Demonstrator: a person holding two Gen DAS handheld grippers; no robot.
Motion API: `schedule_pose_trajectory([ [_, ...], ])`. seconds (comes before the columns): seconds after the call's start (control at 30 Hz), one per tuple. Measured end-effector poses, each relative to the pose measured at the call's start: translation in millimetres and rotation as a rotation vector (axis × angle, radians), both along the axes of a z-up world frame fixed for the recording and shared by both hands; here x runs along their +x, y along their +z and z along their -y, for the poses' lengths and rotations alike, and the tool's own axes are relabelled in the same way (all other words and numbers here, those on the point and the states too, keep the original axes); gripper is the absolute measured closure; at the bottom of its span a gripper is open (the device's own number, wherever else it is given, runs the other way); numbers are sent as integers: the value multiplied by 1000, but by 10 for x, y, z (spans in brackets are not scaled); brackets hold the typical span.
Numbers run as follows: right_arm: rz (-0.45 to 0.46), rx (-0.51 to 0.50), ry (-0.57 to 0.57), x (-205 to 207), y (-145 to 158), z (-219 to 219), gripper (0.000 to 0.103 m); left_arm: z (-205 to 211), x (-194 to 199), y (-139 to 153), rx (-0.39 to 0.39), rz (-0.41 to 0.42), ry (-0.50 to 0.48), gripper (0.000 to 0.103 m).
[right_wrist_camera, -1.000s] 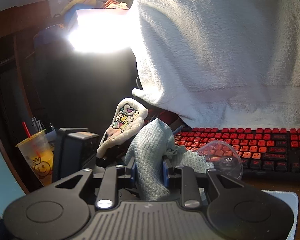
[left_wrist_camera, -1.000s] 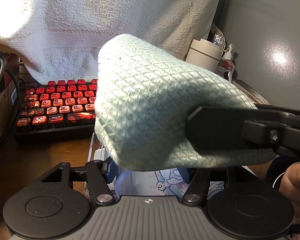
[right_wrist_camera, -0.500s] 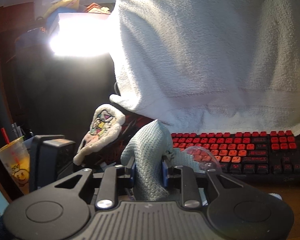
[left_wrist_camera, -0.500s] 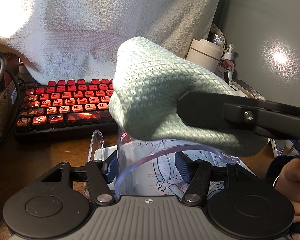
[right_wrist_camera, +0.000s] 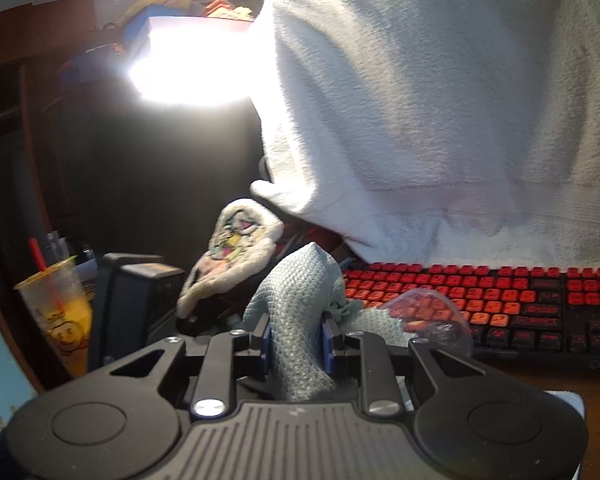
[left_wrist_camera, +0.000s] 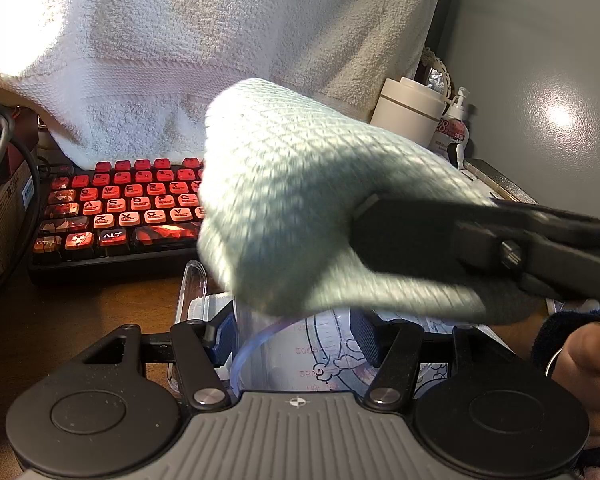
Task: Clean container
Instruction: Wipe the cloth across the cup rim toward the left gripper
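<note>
Green cloth (left_wrist_camera: 300,208) (blurred) hides container (left_wrist_camera: 300,344) — keyboard (left_wrist_camera: 116,208) behind.

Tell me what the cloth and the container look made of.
Cloth: pale green woven fabric, probably microfibre; a raised diamond waffle texture shows, matte. Container: clear, glossy, likely plastic; printed graduations and a cartoon show through its wall.

Blocked above the cup (left_wrist_camera: 300,344) mouth by the cloth (left_wrist_camera: 300,208); hemmed behind by keyboard (left_wrist_camera: 120,208) and hanging towel (left_wrist_camera: 220,52); bare desk (left_wrist_camera: 80,308) open leftward.
</note>
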State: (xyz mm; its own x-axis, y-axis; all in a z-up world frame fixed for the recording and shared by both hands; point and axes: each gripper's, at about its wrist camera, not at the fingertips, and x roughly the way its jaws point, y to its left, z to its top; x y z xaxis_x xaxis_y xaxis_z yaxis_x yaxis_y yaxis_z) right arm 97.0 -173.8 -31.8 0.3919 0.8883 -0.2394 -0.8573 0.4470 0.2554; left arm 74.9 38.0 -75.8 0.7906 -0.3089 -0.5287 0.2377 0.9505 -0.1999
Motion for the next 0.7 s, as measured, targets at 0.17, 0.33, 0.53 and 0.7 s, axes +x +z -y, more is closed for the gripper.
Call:
schedule_pose_trajectory([
  [0.17, -15, 3, -55, 54, -6, 4, 82, 1, -2, 1, 1, 0, 0, 44],
  [0.33, -22, 9, -10, 37, -5, 27, 77, -8, -2, 0, -2, 0, 0, 44],
  [0.53, 6, 0, 49, -42, -9, 8, 77, -1, 8, 3, -1, 0, 0, 44],
  [0.7, -3, 0, 18, -9, -2, 14, 81, -4, 7, 0, -1, 0, 0, 44],
])
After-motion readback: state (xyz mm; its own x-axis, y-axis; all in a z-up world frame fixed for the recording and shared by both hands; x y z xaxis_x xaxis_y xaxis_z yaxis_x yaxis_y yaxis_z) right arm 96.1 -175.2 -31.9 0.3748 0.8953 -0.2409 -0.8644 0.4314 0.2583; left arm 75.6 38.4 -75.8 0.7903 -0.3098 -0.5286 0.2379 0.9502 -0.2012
